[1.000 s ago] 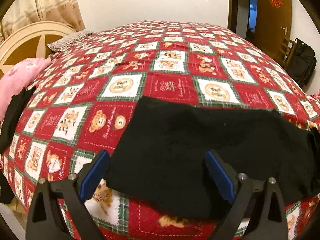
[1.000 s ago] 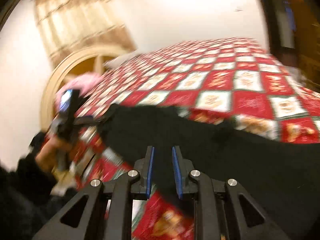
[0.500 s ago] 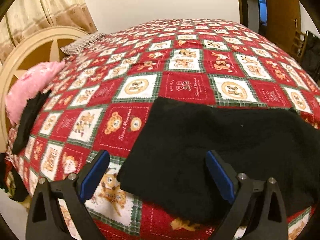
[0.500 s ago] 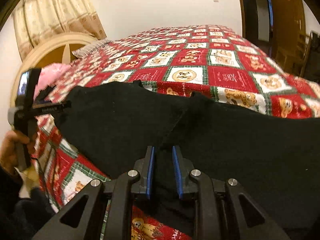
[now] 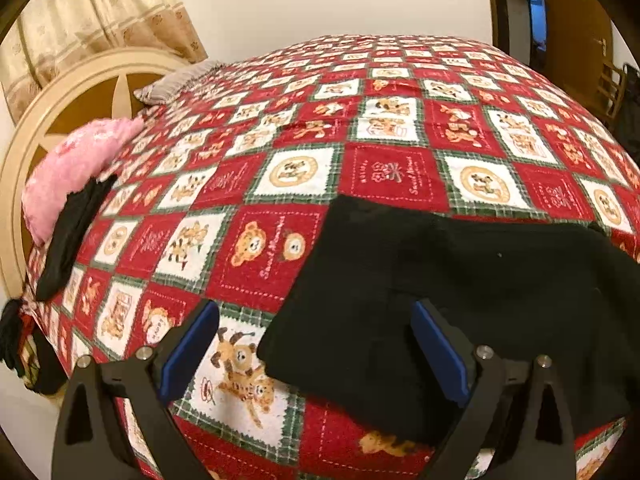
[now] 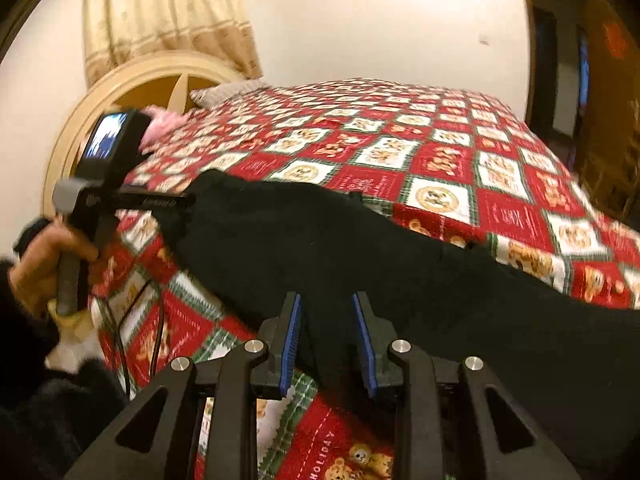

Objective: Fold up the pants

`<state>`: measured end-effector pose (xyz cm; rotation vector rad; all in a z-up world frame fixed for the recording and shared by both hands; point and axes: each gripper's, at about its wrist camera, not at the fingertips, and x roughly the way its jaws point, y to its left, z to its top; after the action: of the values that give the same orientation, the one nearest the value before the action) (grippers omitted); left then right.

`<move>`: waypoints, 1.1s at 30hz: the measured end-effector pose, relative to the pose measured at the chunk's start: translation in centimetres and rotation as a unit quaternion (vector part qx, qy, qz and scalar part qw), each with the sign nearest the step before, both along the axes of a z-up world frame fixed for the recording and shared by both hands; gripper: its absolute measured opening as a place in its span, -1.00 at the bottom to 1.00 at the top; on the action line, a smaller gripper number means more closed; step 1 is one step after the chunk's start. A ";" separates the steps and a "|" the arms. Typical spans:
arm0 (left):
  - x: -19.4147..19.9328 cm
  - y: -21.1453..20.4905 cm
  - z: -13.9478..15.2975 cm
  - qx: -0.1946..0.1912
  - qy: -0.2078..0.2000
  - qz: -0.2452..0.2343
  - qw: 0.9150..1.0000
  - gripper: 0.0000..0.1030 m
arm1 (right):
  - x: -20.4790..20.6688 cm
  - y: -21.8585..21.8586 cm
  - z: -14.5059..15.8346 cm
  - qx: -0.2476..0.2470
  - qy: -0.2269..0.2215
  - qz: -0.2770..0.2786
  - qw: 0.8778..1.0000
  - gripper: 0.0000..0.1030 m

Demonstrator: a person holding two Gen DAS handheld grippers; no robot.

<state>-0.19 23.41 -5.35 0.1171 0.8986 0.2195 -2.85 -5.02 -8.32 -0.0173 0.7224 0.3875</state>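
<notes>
Between the opening right claw (image 6: 326,334) lie black pants (image 6: 340,248).

My fingers (image 5: 192,350) are black with blue pads. The pants (image 5: 460,300) below them are plain black. The bed (image 5: 384,168) wears a quilt of red and white squares with brown bears and green plaid borders. At upper left, a pink pillow (image 5: 72,172), cream headboard (image 5: 80,92), beige patterned curtain (image 5: 92,12).

We are in a home bedroom: a bed (image 5: 400,92) under a red teddy-bear quilt, a round headboard (image 5: 60,120), pillows (image 5: 72,168), curtains (image 5: 100,16), and a wooden door (image 5: 576,32).
</notes>
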 end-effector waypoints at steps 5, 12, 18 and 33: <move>-0.3 4.4 -0.4 -0.096 -0.001 0.058 0.994 0.92 | -0.6 -0.5 -0.4 0.013 0.001 -0.018 1.000 -0.43; -3.0 10.7 -2.1 -0.227 -0.045 0.183 0.955 0.86 | -1.3 1.2 -0.3 -0.010 -0.017 0.009 1.000 -0.43; -2.5 7.2 -2.0 -0.234 -0.053 0.130 0.962 0.84 | -1.4 0.7 -0.1 -0.006 -0.018 -0.003 1.000 -0.43; -1.2 4.1 -2.6 -0.198 -0.068 0.092 0.973 0.05 | -1.7 -0.8 0.4 0.008 -0.023 -0.033 0.999 -0.43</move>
<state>-1.43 27.49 -7.96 -0.3499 0.8017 0.2145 -4.54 -5.82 -7.90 0.0124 0.6718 0.3294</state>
